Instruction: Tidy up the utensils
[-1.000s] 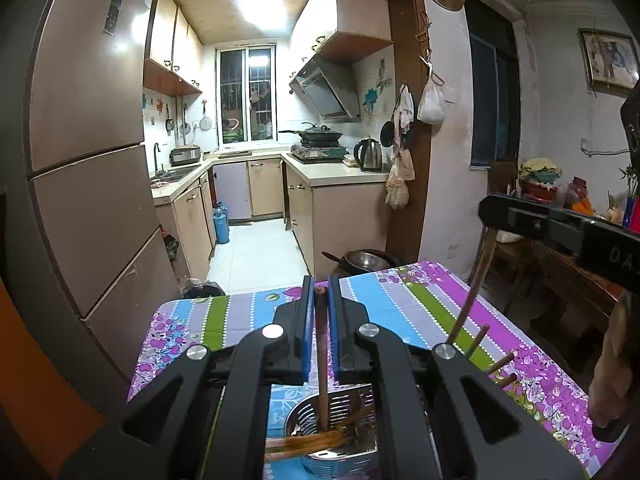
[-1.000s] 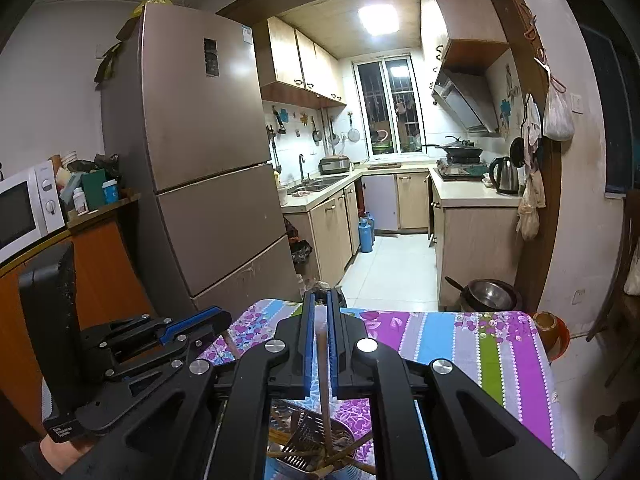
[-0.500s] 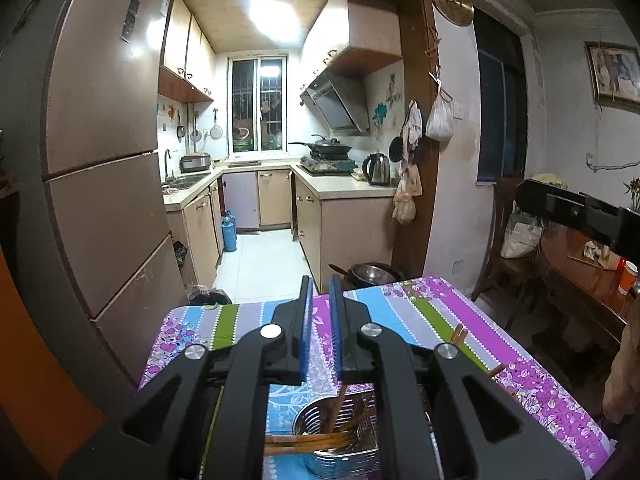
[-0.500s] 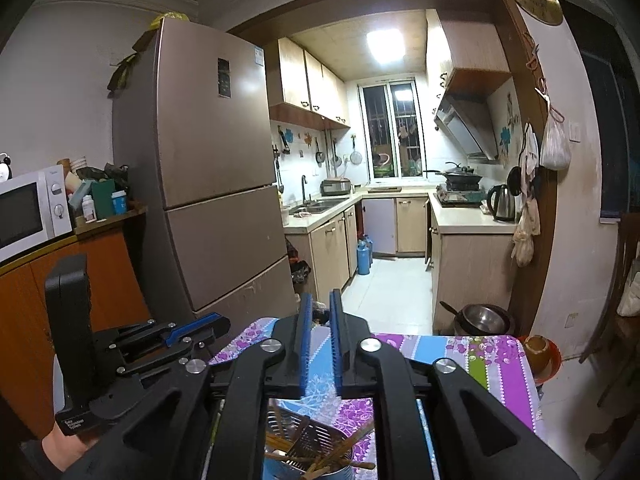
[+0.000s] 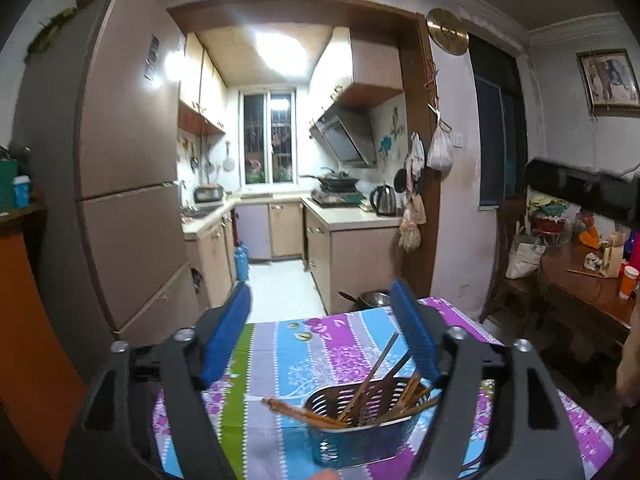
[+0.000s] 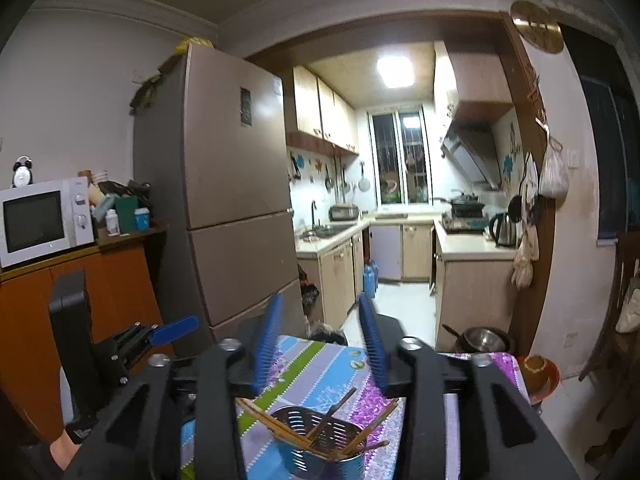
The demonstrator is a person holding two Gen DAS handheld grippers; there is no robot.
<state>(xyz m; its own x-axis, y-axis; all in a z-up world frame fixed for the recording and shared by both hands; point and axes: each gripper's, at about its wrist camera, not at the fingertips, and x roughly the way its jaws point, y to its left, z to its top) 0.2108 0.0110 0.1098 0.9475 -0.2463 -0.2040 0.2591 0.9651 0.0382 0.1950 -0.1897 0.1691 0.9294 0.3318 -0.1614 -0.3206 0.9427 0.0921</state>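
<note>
A perforated metal utensil holder [image 5: 360, 428] stands on the table with the patterned cloth [image 5: 280, 344], and several wooden chopsticks [image 5: 376, 376] lean in it at different angles. One thicker chopstick [image 5: 304, 414] sticks out over its left rim. My left gripper [image 5: 320, 290] hovers above and behind the holder, its jaws opening with nothing between the blue pads. In the right wrist view the same holder [image 6: 320, 440] and chopsticks [image 6: 336, 404] sit below my right gripper [image 6: 320, 300]. Its jaws are also opening and hold nothing. The left gripper's blue finger [image 6: 172, 330] shows at the left.
A tall fridge [image 6: 224, 200] stands left of the kitchen doorway. A microwave [image 6: 40, 220] sits on an orange cabinet. A metal pot [image 6: 480, 340] lies on the floor past the table. A cluttered wooden table [image 5: 588, 288] is at the right.
Both grippers were shut on upright chopsticks a second ago. They have let go, drawn back and up, and spread their jaws. The chopsticks now lean in the holder.
</note>
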